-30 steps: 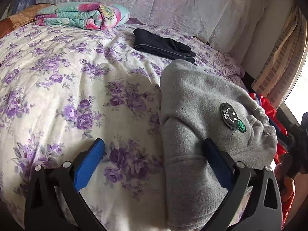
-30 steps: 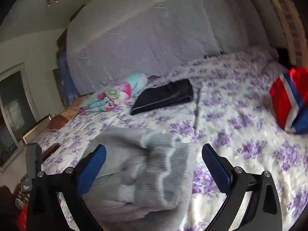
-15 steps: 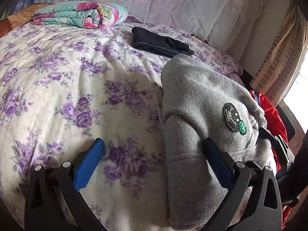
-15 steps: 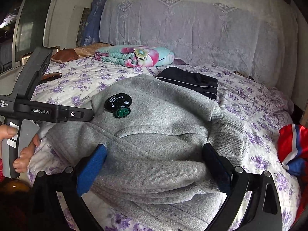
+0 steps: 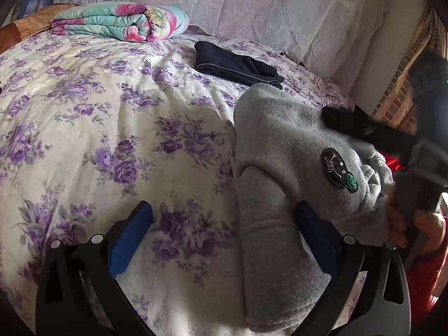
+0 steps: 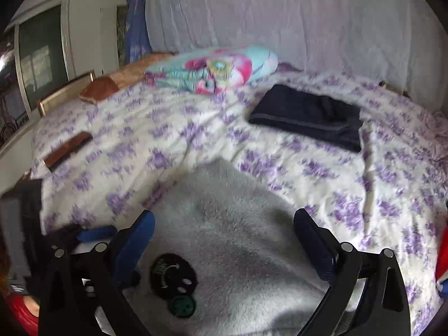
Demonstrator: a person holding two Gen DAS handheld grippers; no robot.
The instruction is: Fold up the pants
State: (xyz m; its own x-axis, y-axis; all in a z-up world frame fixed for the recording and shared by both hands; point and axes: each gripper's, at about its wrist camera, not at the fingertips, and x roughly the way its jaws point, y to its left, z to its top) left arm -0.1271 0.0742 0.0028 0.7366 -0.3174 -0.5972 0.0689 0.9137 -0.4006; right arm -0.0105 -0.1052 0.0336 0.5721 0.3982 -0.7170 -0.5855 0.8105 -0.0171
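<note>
Grey fleece pants with a black and green patch lie bunched on the floral bedspread, a folded leg running toward the camera. My left gripper is open, its right finger against the grey leg, its left finger over the bedspread. In the right wrist view the pants fill the foreground with the patch low between the fingers. My right gripper is open just above them. The right gripper also shows in the left wrist view, lying over the pants.
A folded dark navy garment lies farther back. A rolled floral quilt sits by the pale headboard cover. A brown flat object lies at the bed's left. Red and blue cloth is at the right edge.
My right gripper has moved forward and down over the grey pants, close above the patch; its view is now blurred. My left gripper has stayed almost still.
</note>
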